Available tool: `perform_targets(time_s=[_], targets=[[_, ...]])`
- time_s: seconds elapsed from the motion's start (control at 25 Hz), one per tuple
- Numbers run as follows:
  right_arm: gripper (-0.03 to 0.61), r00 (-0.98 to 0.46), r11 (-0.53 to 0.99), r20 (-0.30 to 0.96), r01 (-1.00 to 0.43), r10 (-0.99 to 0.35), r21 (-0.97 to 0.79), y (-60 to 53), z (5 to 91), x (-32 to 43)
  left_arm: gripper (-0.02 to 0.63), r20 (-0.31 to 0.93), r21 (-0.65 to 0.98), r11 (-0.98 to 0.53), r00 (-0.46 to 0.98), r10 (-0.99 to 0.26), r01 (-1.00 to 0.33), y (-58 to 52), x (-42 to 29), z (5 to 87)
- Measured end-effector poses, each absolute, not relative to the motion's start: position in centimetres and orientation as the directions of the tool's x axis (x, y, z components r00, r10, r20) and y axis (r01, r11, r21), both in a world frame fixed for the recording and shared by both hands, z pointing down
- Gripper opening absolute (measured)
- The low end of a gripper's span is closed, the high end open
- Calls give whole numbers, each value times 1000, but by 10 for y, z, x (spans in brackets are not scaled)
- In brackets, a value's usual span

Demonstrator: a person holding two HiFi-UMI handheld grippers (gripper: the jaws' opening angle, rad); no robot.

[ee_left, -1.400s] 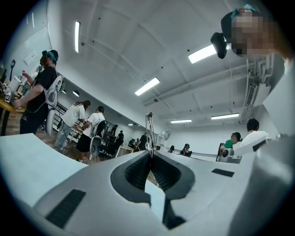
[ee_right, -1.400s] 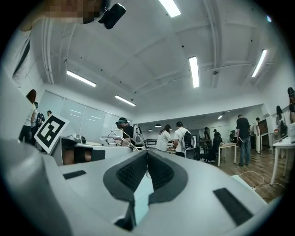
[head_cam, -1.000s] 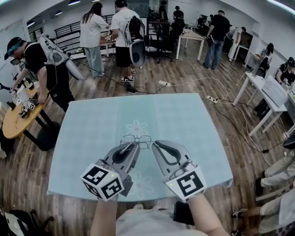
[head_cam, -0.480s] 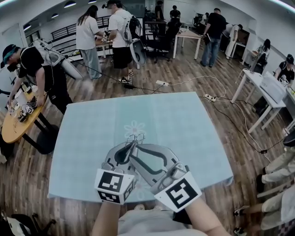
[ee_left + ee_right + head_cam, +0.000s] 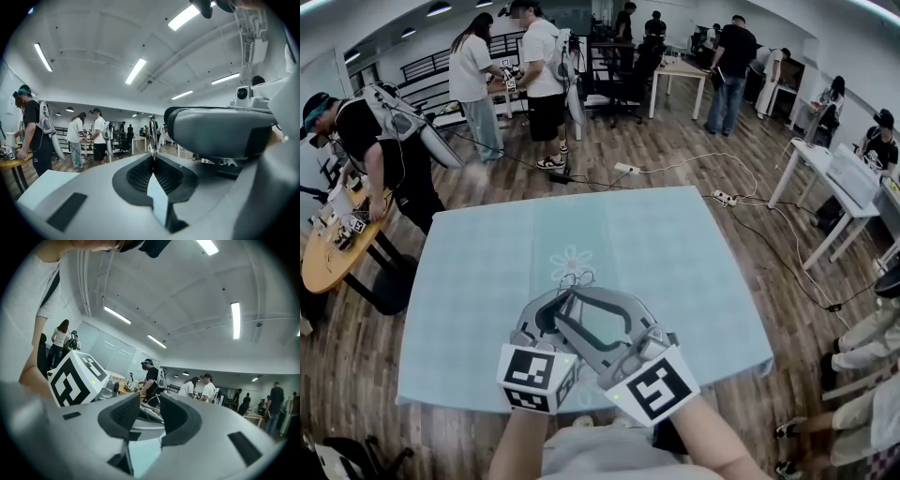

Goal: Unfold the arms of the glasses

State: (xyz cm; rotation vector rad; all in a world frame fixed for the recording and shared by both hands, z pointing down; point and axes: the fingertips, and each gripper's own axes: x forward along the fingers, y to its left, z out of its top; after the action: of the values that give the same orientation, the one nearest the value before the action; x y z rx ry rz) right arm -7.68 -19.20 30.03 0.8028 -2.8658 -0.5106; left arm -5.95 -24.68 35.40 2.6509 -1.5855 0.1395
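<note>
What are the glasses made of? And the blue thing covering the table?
The glasses look like thin metal wire: the rims are skinny and dark, and in the left gripper view the frame catches a little shine. The table cover looks like soft cloth, or maybe a plastic sheet. It is pale blue and matte, with a faint flower printed on it.

Pale blue tablecloth (image 5: 675, 253), white flower motif (image 5: 572, 260).

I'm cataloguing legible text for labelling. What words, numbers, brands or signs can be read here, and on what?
No readable words or numbers anywhere.
Left marker cube: black-and-white square pattern, no text.
Right marker cube: likewise a pattern only.
Tablecloth: flower print, no lettering.
Background: too small to tell.
</note>
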Motion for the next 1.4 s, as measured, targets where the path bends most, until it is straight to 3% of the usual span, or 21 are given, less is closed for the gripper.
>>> perform_targets(time_s=[0.64,1.16,1.4], targets=[[149,-812,772,-91,-578,-577,264,-203,286,-40,9,43,149,-481,491,-870,-864,-260,-68,359],[46,-739,726,-125,-674,-662,134,-213,289,9,9,-56,301,-474,480,-875,-828,-262,-90,358],[32,-710,707,-127,-703,-693,73,-222,299,32,9,-95,358,-495,496,-863,-792,-264,-93,359]])
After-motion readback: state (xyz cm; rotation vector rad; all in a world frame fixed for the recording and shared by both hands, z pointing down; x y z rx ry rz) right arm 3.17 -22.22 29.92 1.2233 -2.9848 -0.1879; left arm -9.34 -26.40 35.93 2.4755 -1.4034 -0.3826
